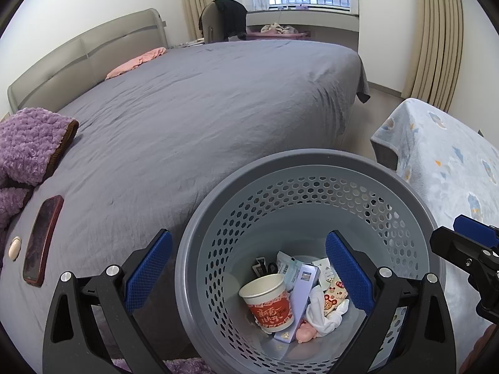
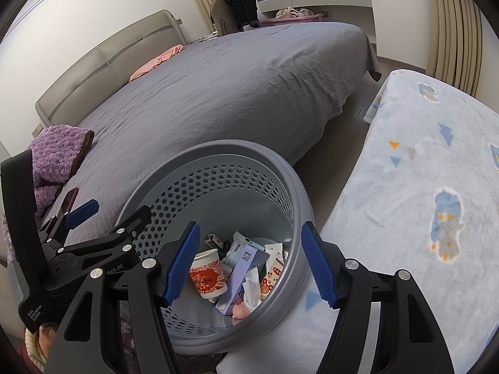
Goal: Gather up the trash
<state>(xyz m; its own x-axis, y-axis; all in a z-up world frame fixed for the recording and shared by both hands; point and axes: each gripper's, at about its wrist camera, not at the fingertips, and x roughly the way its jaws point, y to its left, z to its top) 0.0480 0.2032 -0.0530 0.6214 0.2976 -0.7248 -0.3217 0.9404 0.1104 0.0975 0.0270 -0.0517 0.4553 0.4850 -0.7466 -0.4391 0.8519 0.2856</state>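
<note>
Left wrist view: left gripper (image 1: 248,272) jaws apart, empty | right gripper (image 2: 249,263) likewise | bin (image 1: 199,243) at 6 o'clock holds cup (image 1: 268,302), tissue (image 1: 321,311).

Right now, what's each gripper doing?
Left gripper: open, holding nothing, over the trash basket.
Right gripper: open, holding nothing.

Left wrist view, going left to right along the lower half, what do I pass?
Small white round object → red phone → left gripper's left pad → paper cup in the grey basket → patterned blue blanket.
</note>
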